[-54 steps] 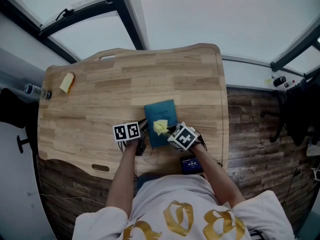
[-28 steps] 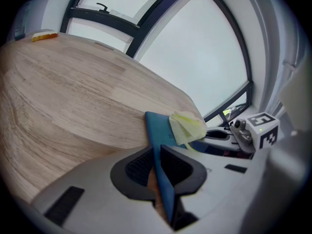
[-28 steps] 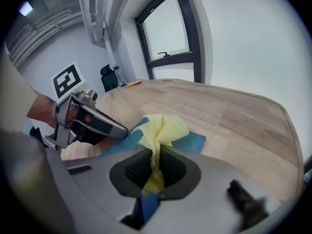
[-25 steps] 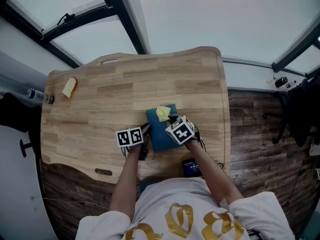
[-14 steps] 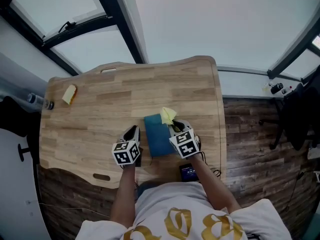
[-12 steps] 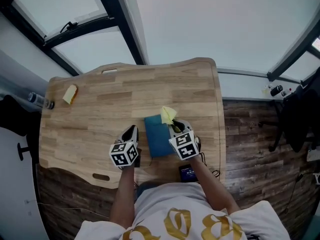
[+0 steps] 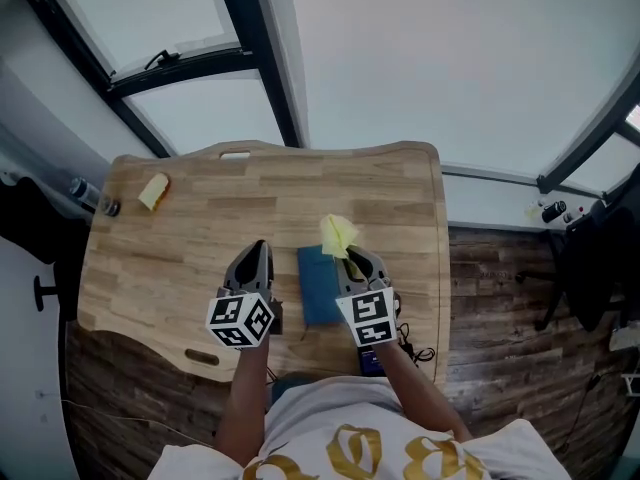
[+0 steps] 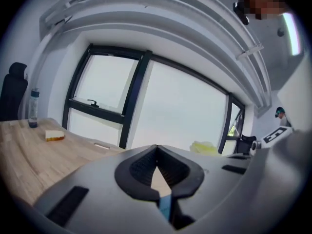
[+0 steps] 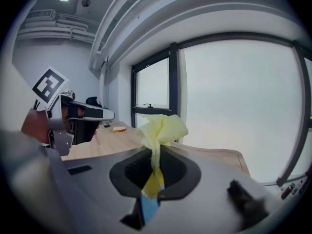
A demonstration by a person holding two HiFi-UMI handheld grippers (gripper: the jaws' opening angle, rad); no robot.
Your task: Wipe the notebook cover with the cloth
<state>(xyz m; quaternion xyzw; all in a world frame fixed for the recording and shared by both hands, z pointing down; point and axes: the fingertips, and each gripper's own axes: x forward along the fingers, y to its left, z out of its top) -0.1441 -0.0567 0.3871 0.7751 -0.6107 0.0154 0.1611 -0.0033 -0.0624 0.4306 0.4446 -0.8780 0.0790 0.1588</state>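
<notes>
Right gripper [image 7: 356, 258] clamped on yellow cloth [image 7: 338, 234], which is off the cover, past notebook [image 7: 320, 290] far edge. Left gripper [image 7: 256, 250] jaws together, empty, left of notebook. Notebook flat at near table [image 7: 180, 238] edge. Wiping probably finished; cover too small to check.

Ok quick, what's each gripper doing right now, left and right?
Left gripper: tongs closed, nothing between them.
Right gripper: tongs closed on the yellow cloth.
</notes>
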